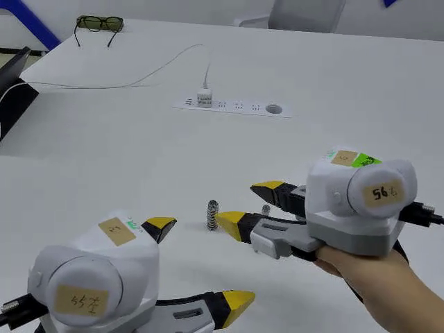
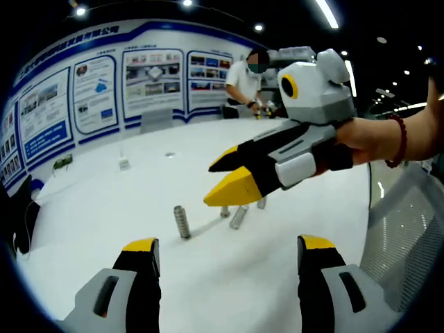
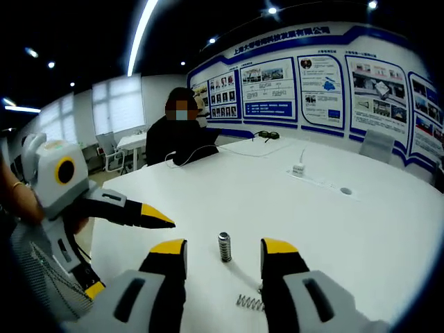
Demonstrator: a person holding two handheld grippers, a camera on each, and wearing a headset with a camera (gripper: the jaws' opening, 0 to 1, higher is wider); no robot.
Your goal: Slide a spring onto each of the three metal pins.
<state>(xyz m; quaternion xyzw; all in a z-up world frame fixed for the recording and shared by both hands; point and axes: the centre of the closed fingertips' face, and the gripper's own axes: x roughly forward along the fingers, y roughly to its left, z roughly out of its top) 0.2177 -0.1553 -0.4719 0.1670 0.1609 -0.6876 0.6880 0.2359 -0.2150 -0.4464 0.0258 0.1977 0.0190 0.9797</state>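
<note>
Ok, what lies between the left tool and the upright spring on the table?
Nothing: in the left gripper view the stretch of white table between the open left tool and the upright spring is bare.

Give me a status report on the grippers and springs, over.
Left gripper open, empty. Right gripper open, empty. One coiled metal spring upright on white table; another loose spring lying flat. Nothing blocking.

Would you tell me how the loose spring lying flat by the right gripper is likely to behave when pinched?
The loose spring lies on its side on the smooth white table, so it may roll if nudged. Its thin open coils would probably flex under a hard pinch.
</note>
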